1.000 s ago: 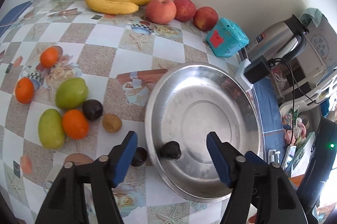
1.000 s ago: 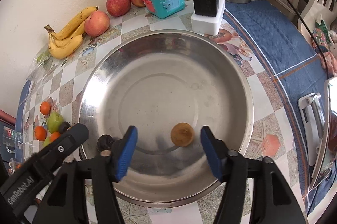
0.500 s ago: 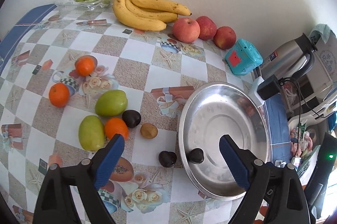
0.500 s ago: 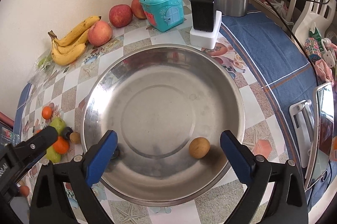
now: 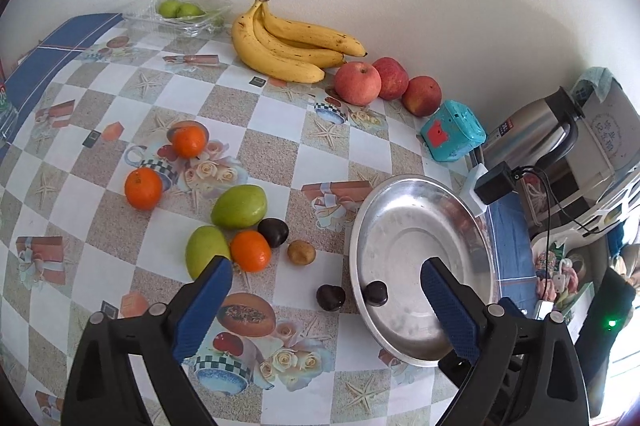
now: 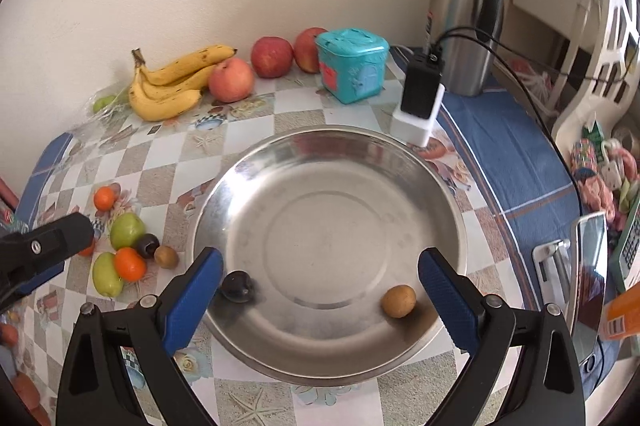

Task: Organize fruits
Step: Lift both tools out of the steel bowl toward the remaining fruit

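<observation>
A steel bowl (image 6: 452,194) holds a dark plum (image 6: 237,287) at its left and a brown kiwi (image 6: 398,301) at its right. My right gripper (image 6: 319,256) hangs open above the bowl's near side, touching neither fruit. My left gripper (image 5: 325,263) is over the table left of the bowl (image 5: 476,226); its jaws are opening with nothing gripped. Below it lie a second dark plum (image 5: 330,297) and the bowl's plum (image 5: 375,293). A kiwi (image 5: 301,252), another dark fruit (image 5: 273,232), oranges (image 5: 250,251) and green mangoes (image 5: 239,207) lie further left.
Bananas (image 5: 280,54) and three apples (image 5: 357,83) line the back wall, with a clear tray of green fruit (image 5: 178,11). A teal box (image 6: 352,66), a charger block (image 6: 420,98) with its cable and a steel kettle (image 6: 464,18) stand behind the bowl. Blue cloth (image 6: 512,154) covers the right.
Both grippers opened wide and drew up and back. The plum between the left jaws and the kiwi between the right jaws now lie loose; the kiwi rolled right.
</observation>
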The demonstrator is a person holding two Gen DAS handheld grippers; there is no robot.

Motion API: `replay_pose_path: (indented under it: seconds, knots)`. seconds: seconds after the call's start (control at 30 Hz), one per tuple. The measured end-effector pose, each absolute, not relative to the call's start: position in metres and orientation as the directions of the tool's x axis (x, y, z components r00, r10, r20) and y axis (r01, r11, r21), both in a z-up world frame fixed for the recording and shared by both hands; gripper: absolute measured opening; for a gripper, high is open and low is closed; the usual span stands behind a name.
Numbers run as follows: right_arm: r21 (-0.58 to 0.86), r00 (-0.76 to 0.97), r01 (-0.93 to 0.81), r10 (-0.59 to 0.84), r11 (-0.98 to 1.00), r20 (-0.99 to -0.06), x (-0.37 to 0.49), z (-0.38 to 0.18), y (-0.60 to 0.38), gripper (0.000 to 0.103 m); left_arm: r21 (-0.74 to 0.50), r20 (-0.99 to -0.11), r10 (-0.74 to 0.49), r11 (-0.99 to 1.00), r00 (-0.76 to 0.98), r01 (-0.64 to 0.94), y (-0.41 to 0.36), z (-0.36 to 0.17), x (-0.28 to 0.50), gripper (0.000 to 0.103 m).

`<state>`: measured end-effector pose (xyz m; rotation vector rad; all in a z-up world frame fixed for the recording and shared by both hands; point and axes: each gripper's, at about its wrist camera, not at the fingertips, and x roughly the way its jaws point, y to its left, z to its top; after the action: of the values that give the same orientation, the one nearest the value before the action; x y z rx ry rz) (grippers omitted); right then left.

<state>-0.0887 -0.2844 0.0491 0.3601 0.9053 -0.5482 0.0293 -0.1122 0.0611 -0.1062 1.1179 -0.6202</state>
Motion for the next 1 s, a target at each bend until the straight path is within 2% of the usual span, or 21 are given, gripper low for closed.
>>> replay_pose_path:
  seconds: [0.23,0.43,0.53,0.73,0.83,1.0]
  knots:
    - [0.180,0.538,0.546,-0.179,0.818,-0.824,-0.084,0.040,-0.271,0.098,-0.415,-0.791,-0.529,0.833,0.307,0.366,-0.084,0.069,0.042,0.099]
    - [0.194,0.508,0.577,-0.163,0.793,-0.846,-0.077,0.033,-0.271,0.098,-0.430,-0.780,-0.537,0.833,0.322,0.347,-0.067,0.076,0.051,0.100]
    - [0.268,0.518,0.563,-0.081,0.782,-0.851,-0.075,0.031,-0.272,0.098,-0.433,-0.774,-0.540,0.832,0.330,0.347,-0.061,0.080,0.053,0.100]
    - [0.316,0.564,0.545,-0.060,0.777,-0.824,-0.070,0.043,-0.265,0.098,-0.427,-0.773,-0.537,0.834,0.338,0.350,-0.055,0.083,0.057,0.101]
    - [0.327,0.595,0.526,-0.066,0.785,-0.801,-0.065,0.051,-0.261,0.098,-0.397,-0.796,-0.501,0.856,0.340,0.330,-0.050,0.078,0.063,0.101]
    - [0.315,0.582,0.494,-0.038,0.810,-0.813,-0.055,0.042,-0.247,0.098,-0.321,-0.849,-0.397,0.912,0.349,0.255,-0.035,0.064,0.075,0.101]
